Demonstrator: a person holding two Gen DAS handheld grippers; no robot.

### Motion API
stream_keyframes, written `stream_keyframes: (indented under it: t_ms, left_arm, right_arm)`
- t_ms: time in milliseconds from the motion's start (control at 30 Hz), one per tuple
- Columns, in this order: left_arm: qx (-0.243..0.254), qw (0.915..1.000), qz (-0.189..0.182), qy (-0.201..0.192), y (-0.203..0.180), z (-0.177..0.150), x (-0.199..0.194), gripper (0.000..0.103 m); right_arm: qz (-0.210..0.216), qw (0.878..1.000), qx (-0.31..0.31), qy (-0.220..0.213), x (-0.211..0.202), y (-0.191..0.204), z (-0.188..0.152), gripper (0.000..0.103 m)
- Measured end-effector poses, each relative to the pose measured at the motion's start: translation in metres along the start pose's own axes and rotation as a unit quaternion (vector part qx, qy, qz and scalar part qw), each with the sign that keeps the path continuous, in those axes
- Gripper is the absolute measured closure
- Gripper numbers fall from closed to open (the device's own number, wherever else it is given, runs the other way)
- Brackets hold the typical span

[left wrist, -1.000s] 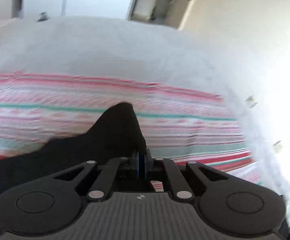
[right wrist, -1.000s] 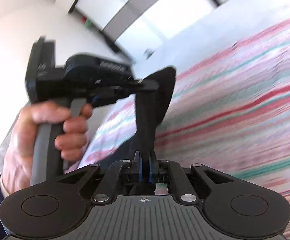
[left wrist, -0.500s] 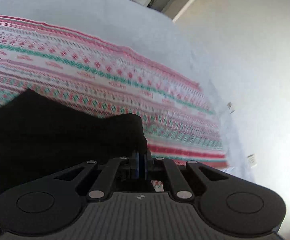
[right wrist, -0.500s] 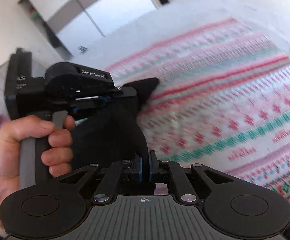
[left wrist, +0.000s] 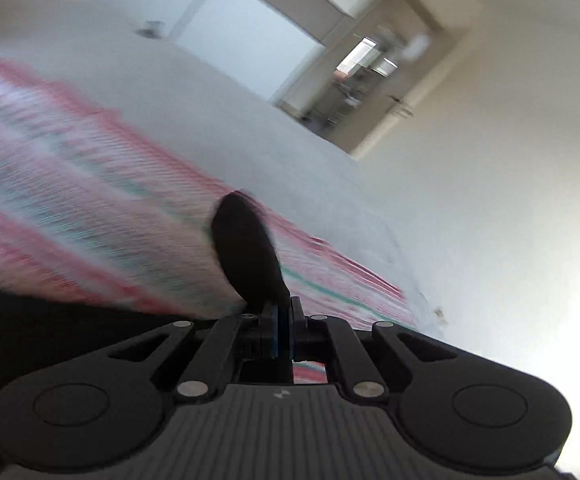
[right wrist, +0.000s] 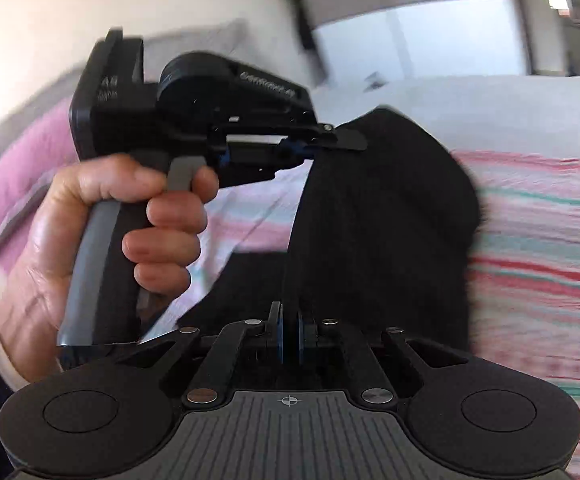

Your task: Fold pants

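The black pants hang lifted above a striped pink, red and teal blanket. My right gripper is shut on the black pants, which rise from its jaws. My left gripper is shut on another part of the pants, which stick up from its jaws as a dark flap. In the right wrist view the left gripper shows held in a hand, clamped on the pants' upper edge. More black cloth lies at the lower left of the left wrist view.
The blanket lies on a white bed. A pink pillow lies at the left. A doorway and white cabinets stand beyond the bed. A pale wall is at the right.
Both grippers have swung upward with the pants still held. The left view tilted up toward the doorway and wall; the right view rose, and the pants hang higher above the blanket.
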State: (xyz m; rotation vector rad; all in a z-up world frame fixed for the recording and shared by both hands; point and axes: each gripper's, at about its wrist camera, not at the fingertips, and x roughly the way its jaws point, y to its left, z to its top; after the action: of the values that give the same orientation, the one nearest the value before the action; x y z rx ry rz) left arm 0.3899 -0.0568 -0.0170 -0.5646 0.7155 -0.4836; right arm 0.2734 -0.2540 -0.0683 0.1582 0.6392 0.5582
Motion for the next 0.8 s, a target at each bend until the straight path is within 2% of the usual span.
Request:
stream_keyframes:
  t_ms: [67, 133, 267, 400, 467, 533, 633, 667, 700, 767, 800]
  left_arm:
    - [-0.052, 0.9986, 0.009, 0.005, 0.041, -0.003, -0.008, 0.099]
    - [-0.038, 0.9984, 0.042, 0.006, 0.060, -0.004, -0.014, 0.099]
    - [-0.040, 0.9982, 0.043, 0.012, 0.093, -0.005, -0.025, 0.099]
    - [-0.026, 0.9987, 0.043, -0.001, 0.103, 0.004, -0.039, 0.099]
    - [-0.002, 0.9988, 0.048, -0.009, 0.103, 0.002, -0.045, 0.099]
    - [0.011, 0.9980, 0.062, 0.007, 0.114, 0.004, -0.044, 0.098]
    - [0.014, 0.9920, 0.116, 0.046, 0.136, 0.006, -0.027, 0.097]
    - [0.016, 0.9913, 0.118, 0.057, 0.140, 0.004, -0.023, 0.094]
    - [0.012, 0.9915, 0.114, 0.061, 0.143, 0.006, -0.018, 0.087]
    - [-0.002, 0.9925, 0.112, 0.049, 0.146, 0.009, -0.020, 0.079]
    - [-0.006, 0.9929, 0.112, 0.040, 0.147, 0.010, -0.021, 0.078]
  right_arm:
    - [0.006, 0.999, -0.032, 0.024, 0.028, 0.028, -0.006, 0.096]
    - [0.010, 0.998, -0.050, 0.041, 0.052, 0.049, -0.010, 0.096]
    - [0.017, 0.995, -0.064, 0.075, 0.090, 0.071, -0.016, 0.096]
    - [0.025, 0.995, -0.070, 0.066, 0.110, 0.086, -0.013, 0.096]
    - [0.028, 0.995, -0.074, 0.058, 0.109, 0.098, -0.012, 0.096]
    - [0.027, 0.995, -0.073, 0.066, 0.122, 0.097, -0.014, 0.096]
    - [0.023, 0.993, -0.071, 0.092, 0.136, 0.097, -0.023, 0.096]
    - [0.021, 0.992, -0.071, 0.099, 0.139, 0.098, -0.024, 0.096]
    - [0.018, 0.992, -0.075, 0.105, 0.139, 0.099, -0.024, 0.096]
    - [0.009, 0.990, -0.089, 0.112, 0.141, 0.103, -0.029, 0.096]
    - [0.008, 0.990, -0.090, 0.112, 0.138, 0.106, -0.031, 0.096]
